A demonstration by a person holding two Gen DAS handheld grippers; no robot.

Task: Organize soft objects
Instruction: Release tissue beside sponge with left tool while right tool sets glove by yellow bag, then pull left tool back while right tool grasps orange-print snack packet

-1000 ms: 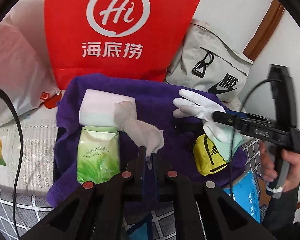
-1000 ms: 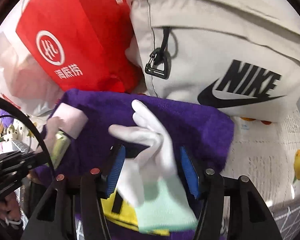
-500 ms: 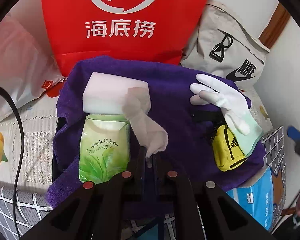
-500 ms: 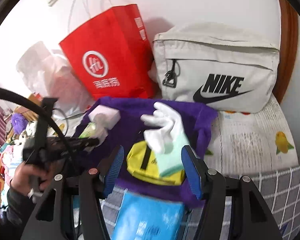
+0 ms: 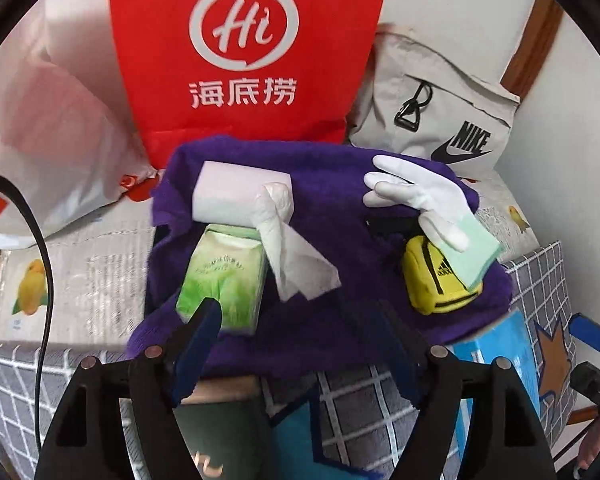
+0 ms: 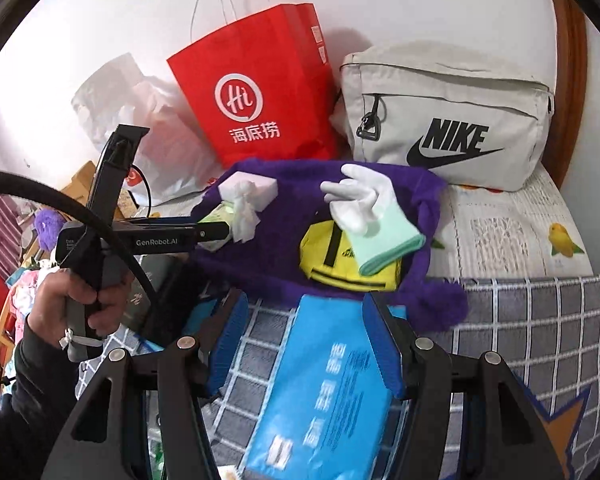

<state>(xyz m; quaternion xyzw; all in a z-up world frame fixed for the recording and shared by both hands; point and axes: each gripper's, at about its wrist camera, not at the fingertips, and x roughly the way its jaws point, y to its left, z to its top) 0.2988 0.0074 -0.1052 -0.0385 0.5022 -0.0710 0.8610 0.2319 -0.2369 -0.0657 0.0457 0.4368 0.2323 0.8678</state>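
A purple towel (image 5: 332,200) is spread over a box and carries the soft things. A white tissue (image 5: 296,252) lies loose on it, draped from a white sponge block (image 5: 232,196) beside a green tissue pack (image 5: 224,280). My left gripper (image 5: 300,332) hovers just short of the tissue, its jaws opening with nothing between them. A white glove (image 6: 360,200) with a mint cuff rests on a yellow mini bag (image 6: 340,264). My right gripper (image 6: 306,340) stands open, drawn back over a blue pack (image 6: 320,392).
A red paper bag (image 5: 244,52) and a grey Nike bag (image 6: 448,120) stand against the wall behind the towel. A white plastic bag (image 5: 52,120) lies left. A hand (image 6: 80,292) holds the left gripper's handle. Checked bedding (image 6: 520,320) covers the front.
The left jaws were shut on the tissue's end and have spread, leaving the tissue on the towel. The right gripper backed away from the glove, which stays on the yellow bag.
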